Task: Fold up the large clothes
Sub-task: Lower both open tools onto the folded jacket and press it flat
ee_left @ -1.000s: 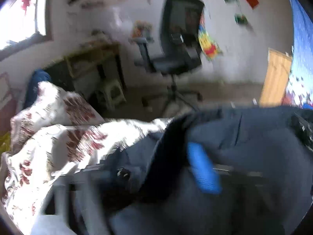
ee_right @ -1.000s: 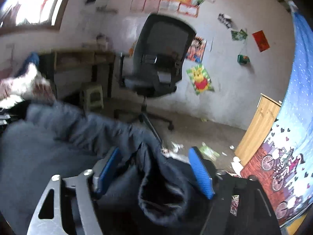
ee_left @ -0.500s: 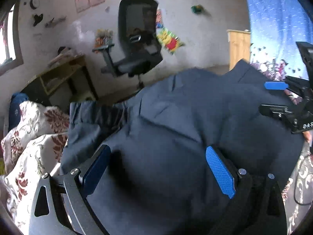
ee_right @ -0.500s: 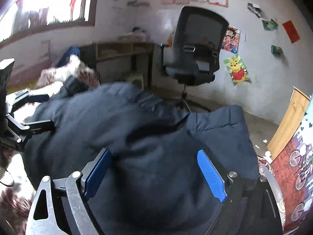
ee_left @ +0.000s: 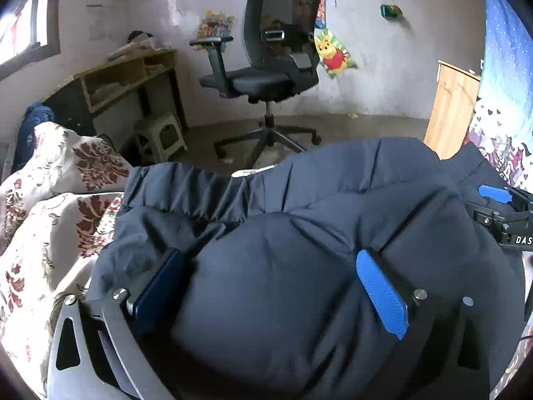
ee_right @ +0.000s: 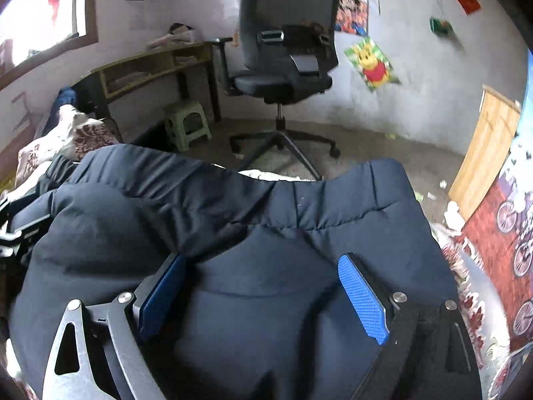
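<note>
Your left gripper (ee_left: 269, 286) and right gripper (ee_right: 263, 290) have just been opening wide – both press down, gripping nothing, to flatten the dark jacket (ee_left: 299, 220) folded at the bed's (ee_left: 50, 220) foot edge

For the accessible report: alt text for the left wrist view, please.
A puffy dark navy jacket fills the foreground on a floral bedspread, bulging between the open left tongs, which have just widened. Behind stand an office chair and desk.
</note>
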Motion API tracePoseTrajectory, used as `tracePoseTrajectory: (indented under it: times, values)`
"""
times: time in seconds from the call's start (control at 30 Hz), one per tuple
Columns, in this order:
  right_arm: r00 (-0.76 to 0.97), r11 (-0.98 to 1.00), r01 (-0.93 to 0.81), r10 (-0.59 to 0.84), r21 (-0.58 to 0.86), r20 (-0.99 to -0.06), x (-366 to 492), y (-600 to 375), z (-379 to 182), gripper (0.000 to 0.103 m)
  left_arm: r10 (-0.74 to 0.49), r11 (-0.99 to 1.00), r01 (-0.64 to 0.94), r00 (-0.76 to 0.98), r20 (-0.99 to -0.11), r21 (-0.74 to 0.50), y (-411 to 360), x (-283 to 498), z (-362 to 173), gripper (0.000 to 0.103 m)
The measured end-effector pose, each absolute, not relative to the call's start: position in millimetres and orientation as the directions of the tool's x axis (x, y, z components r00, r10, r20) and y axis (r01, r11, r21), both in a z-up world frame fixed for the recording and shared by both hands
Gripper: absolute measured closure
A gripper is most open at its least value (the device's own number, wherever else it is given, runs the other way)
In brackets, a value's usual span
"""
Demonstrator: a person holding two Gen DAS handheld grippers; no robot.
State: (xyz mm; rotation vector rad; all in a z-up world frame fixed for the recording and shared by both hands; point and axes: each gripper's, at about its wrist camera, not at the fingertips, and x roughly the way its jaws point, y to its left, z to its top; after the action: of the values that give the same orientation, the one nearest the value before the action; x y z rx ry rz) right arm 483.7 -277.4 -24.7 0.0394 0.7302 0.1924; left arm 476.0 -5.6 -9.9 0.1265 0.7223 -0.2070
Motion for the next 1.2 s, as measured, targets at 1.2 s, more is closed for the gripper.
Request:
tracePoseTrajectory:
  times: [1.2]
  values:
    - [0.747,0.985,-0.141,0.169,0.095,-0.643,490,-274,-40,0.000,-0.213,0.970,0.239,0.751,-0.624,-0.044,5,469,-12,0.001]
